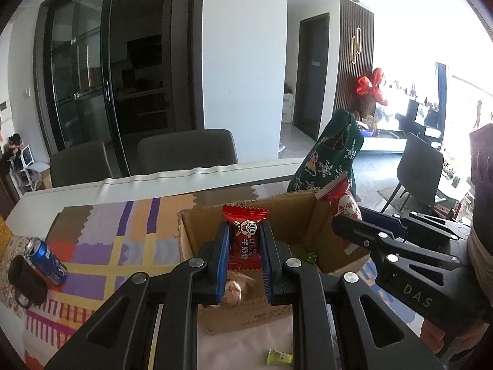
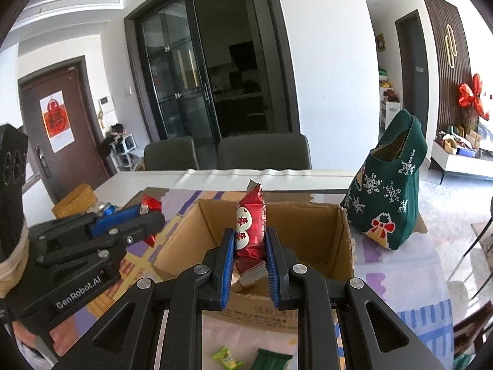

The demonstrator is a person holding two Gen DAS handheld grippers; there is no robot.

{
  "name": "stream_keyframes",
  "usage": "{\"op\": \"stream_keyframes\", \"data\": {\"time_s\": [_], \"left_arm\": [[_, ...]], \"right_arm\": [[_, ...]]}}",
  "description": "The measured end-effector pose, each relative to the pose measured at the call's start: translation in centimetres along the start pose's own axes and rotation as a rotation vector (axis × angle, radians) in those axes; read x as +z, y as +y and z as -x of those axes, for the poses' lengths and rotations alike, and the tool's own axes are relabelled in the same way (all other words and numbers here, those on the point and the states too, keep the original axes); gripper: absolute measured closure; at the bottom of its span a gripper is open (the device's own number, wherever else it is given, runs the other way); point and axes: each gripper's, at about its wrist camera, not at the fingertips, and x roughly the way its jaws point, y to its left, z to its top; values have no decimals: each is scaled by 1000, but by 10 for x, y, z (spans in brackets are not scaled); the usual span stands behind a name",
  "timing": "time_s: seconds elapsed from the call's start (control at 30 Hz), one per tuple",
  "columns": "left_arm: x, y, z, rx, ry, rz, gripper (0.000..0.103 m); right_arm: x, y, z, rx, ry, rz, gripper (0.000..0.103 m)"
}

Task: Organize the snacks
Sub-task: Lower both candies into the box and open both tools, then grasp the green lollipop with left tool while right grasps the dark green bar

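My left gripper [image 1: 245,240] is shut on a red milk-candy packet [image 1: 244,237], held upright over the open cardboard box [image 1: 295,215]. My right gripper [image 2: 250,240] is shut on a taller red snack packet [image 2: 250,222] with white hearts, also above the box [image 2: 308,219]. In the left wrist view the right gripper [image 1: 348,215] shows at right with its packet [image 1: 342,197]; in the right wrist view the left gripper [image 2: 148,212] shows at left with its packet [image 2: 151,203]. Wrapped snacks [image 1: 235,286] lie inside the box.
A green Christmas fabric bag [image 2: 388,203] stands right of the box. A blue soda can [image 1: 46,259] and a black mug [image 1: 26,280] lie at the left on the patterned tablecloth [image 1: 129,246]. Green candies [image 1: 279,357] [image 2: 226,357] lie near the front edge. Chairs [image 1: 185,151] stand behind the table.
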Motion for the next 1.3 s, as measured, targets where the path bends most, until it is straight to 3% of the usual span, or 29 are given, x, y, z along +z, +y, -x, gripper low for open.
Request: {"op": "stream_keyframes", "data": {"time_s": [0.2, 0.23, 0.27, 0.3, 0.33, 0.37, 0.5, 0.67, 0.9, 1.1, 1.3], "left_arm": [[6, 1, -24, 8, 38, -3, 81], [6, 1, -26, 17, 43, -8, 69], [6, 2, -28, 28, 49, -11, 53], [5, 1, -28, 39, 50, -13, 48], [3, 2, -27, 46, 42, -15, 47], [2, 2, -26, 51, 42, -19, 47], [-5, 4, -18, 85, 60, -11, 36], [-19, 8, -1, 113, 71, 10, 25], [-37, 8, 18, 127, 100, 14, 20], [-56, 11, 24, 101, 154, 36, 20], [-81, 11, 22, 126, 204, 48, 20]], "right_arm": [[6, -13, -24, -31, 42, -13, 82], [6, -15, -26, -37, 47, -19, 81], [6, -19, -29, -43, 54, -31, 76], [6, -22, -31, -48, 66, -39, 69], [7, -23, -32, -55, 74, -46, 55], [6, -25, -32, -67, 76, -54, 51], [0, -25, -24, -110, 70, -34, 50], [-8, -21, -15, -135, 95, -18, 37], [-25, -9, -9, -103, 173, -2, 34], [-42, -3, -14, -71, 277, -9, 34], [-67, 3, -26, -44, 385, 6, 34]]}}
